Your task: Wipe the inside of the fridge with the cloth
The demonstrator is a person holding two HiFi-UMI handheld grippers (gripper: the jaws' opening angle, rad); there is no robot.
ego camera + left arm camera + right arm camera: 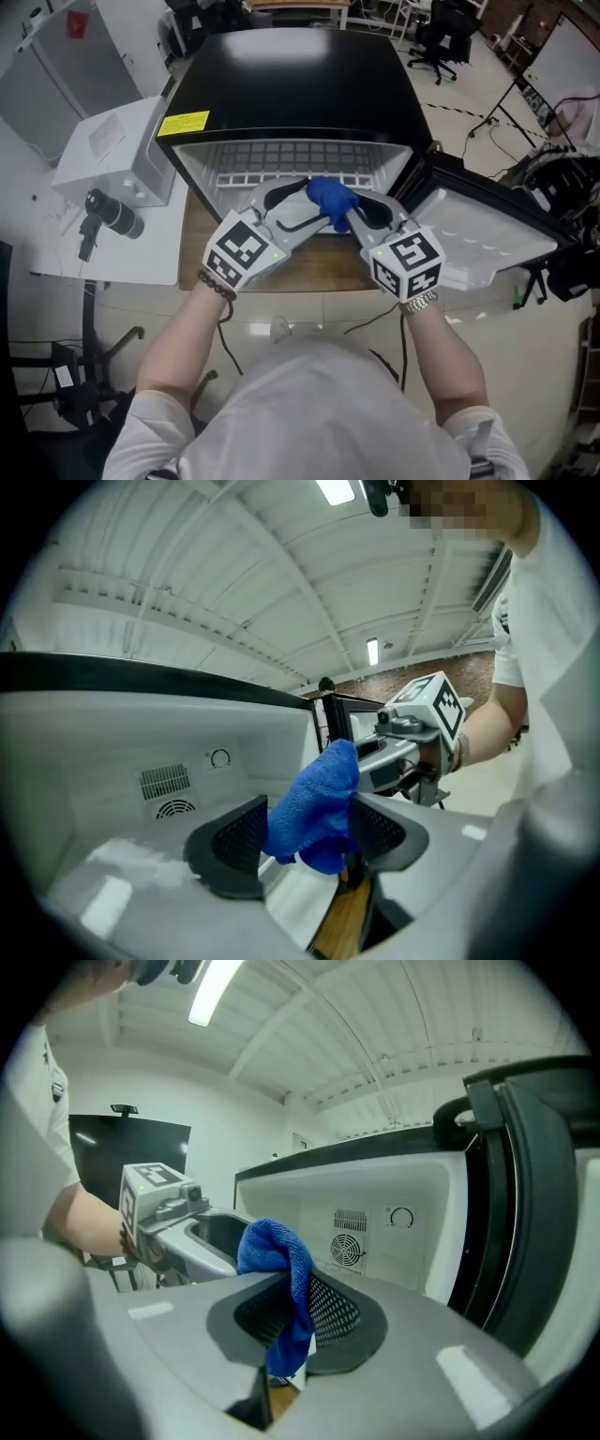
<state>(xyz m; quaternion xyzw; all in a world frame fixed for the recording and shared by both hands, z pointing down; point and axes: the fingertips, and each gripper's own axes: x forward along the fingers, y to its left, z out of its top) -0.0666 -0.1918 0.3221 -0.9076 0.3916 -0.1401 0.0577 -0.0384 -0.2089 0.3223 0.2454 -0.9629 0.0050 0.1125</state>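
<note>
A blue cloth (330,197) hangs between my two grippers in front of the open black fridge (291,84). My right gripper (352,214) is shut on the blue cloth (281,1269), which drapes from between its pads. My left gripper (298,208) stands wide open around the same cloth (314,808), with the cloth lying in the gap between its jaws. In the left gripper view the right gripper (394,761) reaches in from the right. In the right gripper view the left gripper (202,1237) is at the left. The fridge's white back wall (375,1232) with a fan grille lies behind.
The fridge door (487,225) hangs open to the right. A wire shelf (291,155) spans the inside. The fridge stands on a wooden table (309,272). A white box (112,155) and a black device (112,216) sit at the left. Chairs and stands fill the room behind.
</note>
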